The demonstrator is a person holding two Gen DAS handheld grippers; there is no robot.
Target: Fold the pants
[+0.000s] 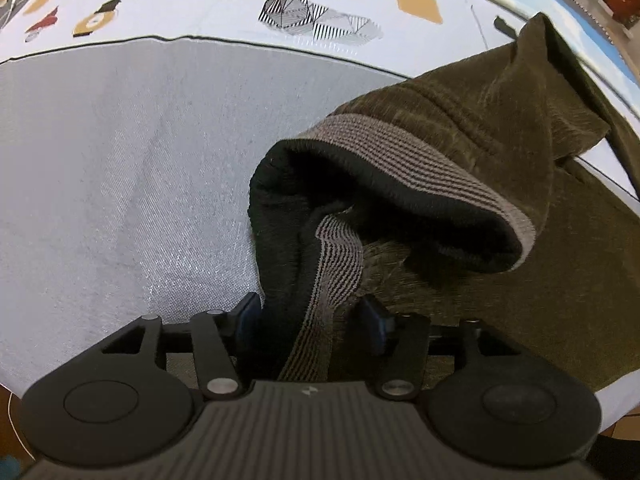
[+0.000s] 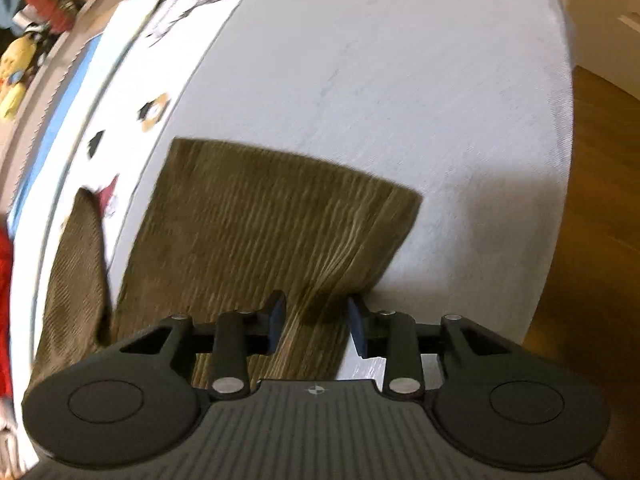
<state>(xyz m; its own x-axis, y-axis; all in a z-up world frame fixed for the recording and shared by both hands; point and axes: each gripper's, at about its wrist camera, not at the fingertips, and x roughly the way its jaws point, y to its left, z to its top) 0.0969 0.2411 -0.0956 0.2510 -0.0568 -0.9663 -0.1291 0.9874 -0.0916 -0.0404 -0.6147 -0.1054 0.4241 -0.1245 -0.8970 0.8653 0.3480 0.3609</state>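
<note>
Olive-brown corduroy pants [image 1: 500, 128] lie on a grey-white cloth-covered surface [image 1: 120, 160]. Their striped elastic waistband [image 1: 400, 156] gapes open and shows the black lining. My left gripper [image 1: 310, 312] is shut on the waistband, which runs down between its blue pads. In the right wrist view a pant leg [image 2: 260, 216] lies flat, its hem toward the far side. My right gripper [image 2: 316, 320] is shut on the leg's right edge, where the fabric bunches up. A second strip of the pants [image 2: 76, 272] lies at the left.
A printed sheet with a deer drawing [image 1: 296, 4] and coloured shapes covers the far part of the surface. The surface edge drops to a wooden floor [image 2: 600, 200] at the right. Stuffed toys [image 2: 16, 68] and clutter sit at the far left.
</note>
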